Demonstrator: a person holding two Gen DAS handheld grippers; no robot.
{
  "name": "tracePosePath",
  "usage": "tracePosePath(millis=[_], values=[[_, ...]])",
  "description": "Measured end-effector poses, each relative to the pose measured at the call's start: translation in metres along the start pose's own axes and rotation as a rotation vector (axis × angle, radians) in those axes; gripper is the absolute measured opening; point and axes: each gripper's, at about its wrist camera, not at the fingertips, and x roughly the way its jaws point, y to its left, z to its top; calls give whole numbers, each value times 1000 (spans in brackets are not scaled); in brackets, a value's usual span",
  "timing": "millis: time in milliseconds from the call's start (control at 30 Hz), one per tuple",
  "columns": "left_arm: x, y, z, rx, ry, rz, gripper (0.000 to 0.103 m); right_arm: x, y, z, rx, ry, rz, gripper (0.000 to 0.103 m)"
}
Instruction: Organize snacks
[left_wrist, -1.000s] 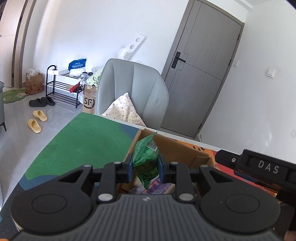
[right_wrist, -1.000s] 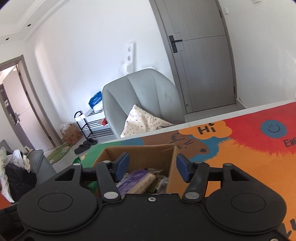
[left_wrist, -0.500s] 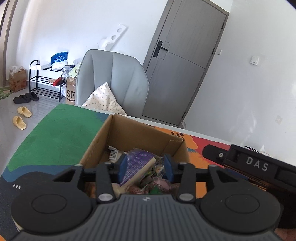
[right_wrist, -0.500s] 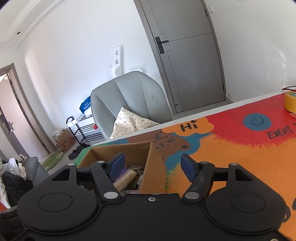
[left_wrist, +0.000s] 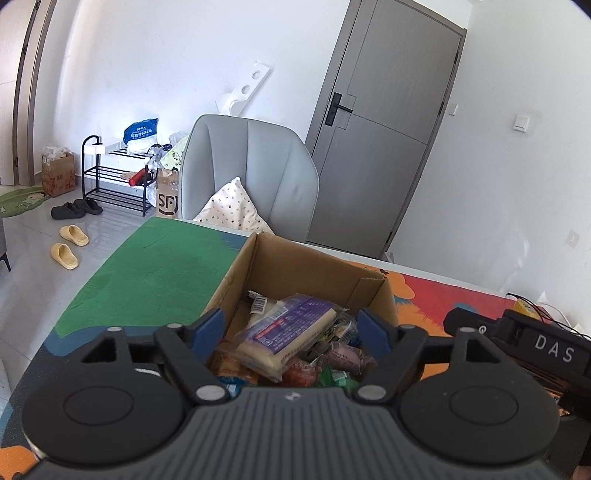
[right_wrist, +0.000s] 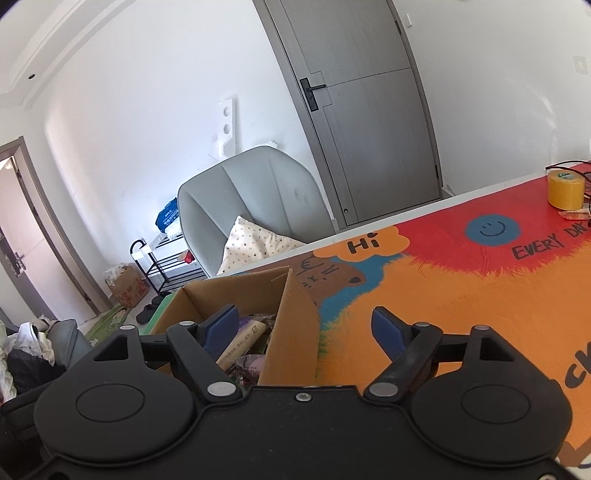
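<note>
Snacks (left_wrist: 295, 343) lie heaped in an open cardboard box (left_wrist: 314, 269) on the bench (left_wrist: 155, 273), directly under the left gripper (left_wrist: 291, 330). That gripper is released: its blue-padded jaws have just been opening and stand wide, with nothing pressed between them. Below the gap sits a long purple-and-cream packet (left_wrist: 291, 332), tilted across the heap, with orange, pink and green wrappers around it.

The right gripper (right_wrist: 308, 328) is also released, its jaws having just been opening too, and they hold nothing. Its left finger hangs over the box interior, its right finger over the bare mat, so the box's near right wall (right_wrist: 291, 332) stands between them without touching either pad. In this view a cream packet (right_wrist: 242, 341) shows inside the box (right_wrist: 236, 295).

A colourful mat (right_wrist: 461, 295) covers the bench, green on the left side, orange and red on the right, with a blue smiley and the word "Hi". A roll of yellow tape (right_wrist: 565, 190) stands near the far right edge. Beyond the bench is a grey chair (left_wrist: 251, 177) with a spotted cushion (left_wrist: 232, 212), then a grey door (left_wrist: 384, 147). A black shoe rack (left_wrist: 114, 177) stands against the wall, with yellow slippers (left_wrist: 68, 245) on the floor nearby.
</note>
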Motion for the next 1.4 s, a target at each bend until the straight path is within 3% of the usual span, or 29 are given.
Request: tracePosePath(millis=[200,367,933,1400], values=[[-7,-1,-8,24,12,46,88,-16,-4,-10,0,2,-13,89],[-18,-2,-11,35,9,85,91,-30,-8,-14,6,-1,-39,103],[-65,-19,-9,161,-1,48,99,-80,-18,-13,-13,-39,-86,103],[-98,-17,-2,199,-17,43,102,-117,-17,-12,-40,-54,-101,103]])
